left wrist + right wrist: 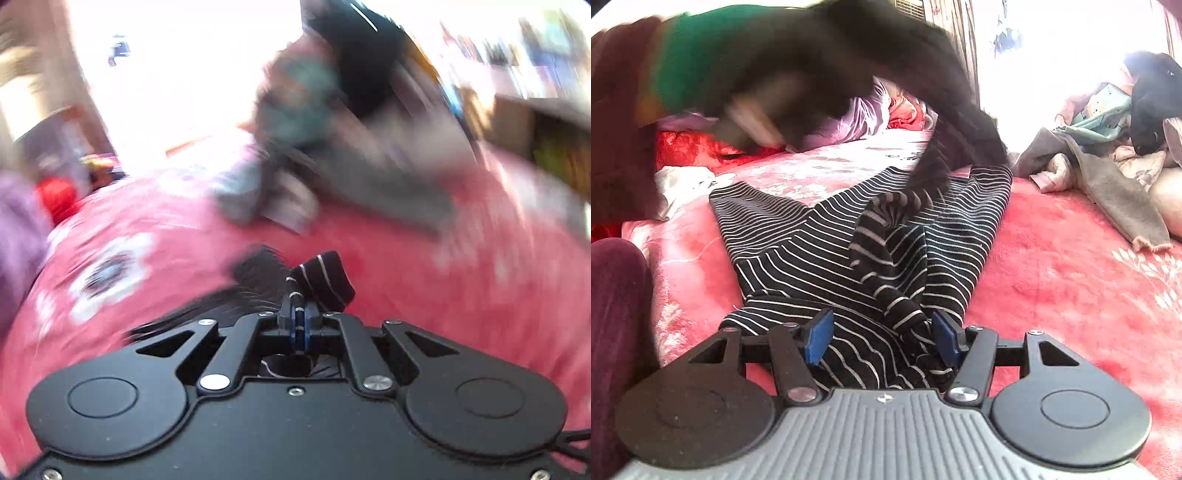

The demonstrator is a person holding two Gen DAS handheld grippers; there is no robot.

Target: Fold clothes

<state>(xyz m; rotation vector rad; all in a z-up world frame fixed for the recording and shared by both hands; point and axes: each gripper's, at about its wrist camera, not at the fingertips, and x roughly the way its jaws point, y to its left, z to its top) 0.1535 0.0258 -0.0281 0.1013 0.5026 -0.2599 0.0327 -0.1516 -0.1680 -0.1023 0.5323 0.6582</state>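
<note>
Currently: left gripper (300, 295) pinched tight on a fold of the striped garment (849, 251), cloth lifted clear of the pink blanket (1052, 288); left view heavily blurred. Right gripper (881, 338) spread wide, blue pads (818, 338) on either side of the striped fabric near its lower end, not clamping; garment spread on the blanket, one sleeve pulled upward; pile of clothes (1108, 158) well apart at far right.

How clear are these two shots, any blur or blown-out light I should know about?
Left wrist view: heavy motion blur everywhere except the left gripper and the striped fabric it pinches; the window is blown out white. Right wrist view: the striped garment and right gripper are sharp, but the blurred sleeve smears overhead, with glare upper right.
</note>
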